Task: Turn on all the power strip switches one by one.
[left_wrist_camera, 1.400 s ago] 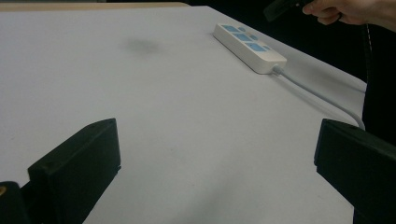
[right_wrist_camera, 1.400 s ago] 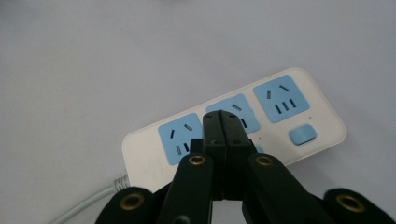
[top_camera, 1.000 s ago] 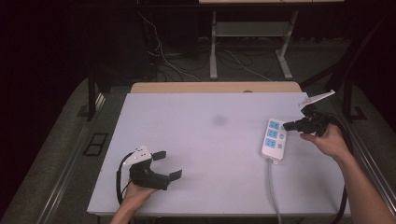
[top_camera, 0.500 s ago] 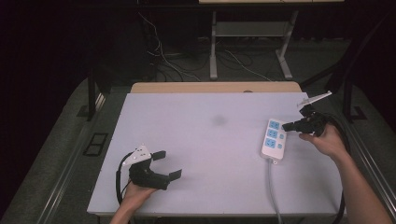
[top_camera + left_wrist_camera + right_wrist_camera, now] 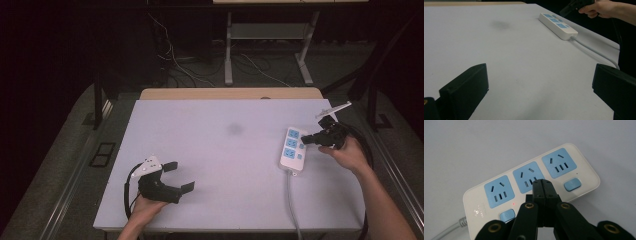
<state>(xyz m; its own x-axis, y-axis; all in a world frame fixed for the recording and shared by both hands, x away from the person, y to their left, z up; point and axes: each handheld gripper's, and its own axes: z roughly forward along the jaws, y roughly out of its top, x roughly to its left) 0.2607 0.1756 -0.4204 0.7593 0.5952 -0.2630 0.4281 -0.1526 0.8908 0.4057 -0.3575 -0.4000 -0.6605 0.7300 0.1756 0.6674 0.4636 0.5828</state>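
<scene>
One power strip (image 5: pixel 531 180) under right hand-held gripper (image 5: pixel 542 182)

White three-socket power strip (image 5: pixel 292 149) lies flat near table's right edge.

A lab or test room: bare white table (image 5: pixel 220 150), loose floor cables (image 5: pixel 175 55) (dark surroundings), metal stand (image 5: pixel 230 50).

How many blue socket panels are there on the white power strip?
3. On the power strip, one socket panel is nearest the cable end, one in the middle, partly behind the shut right tongs, and one at the far end.
</scene>
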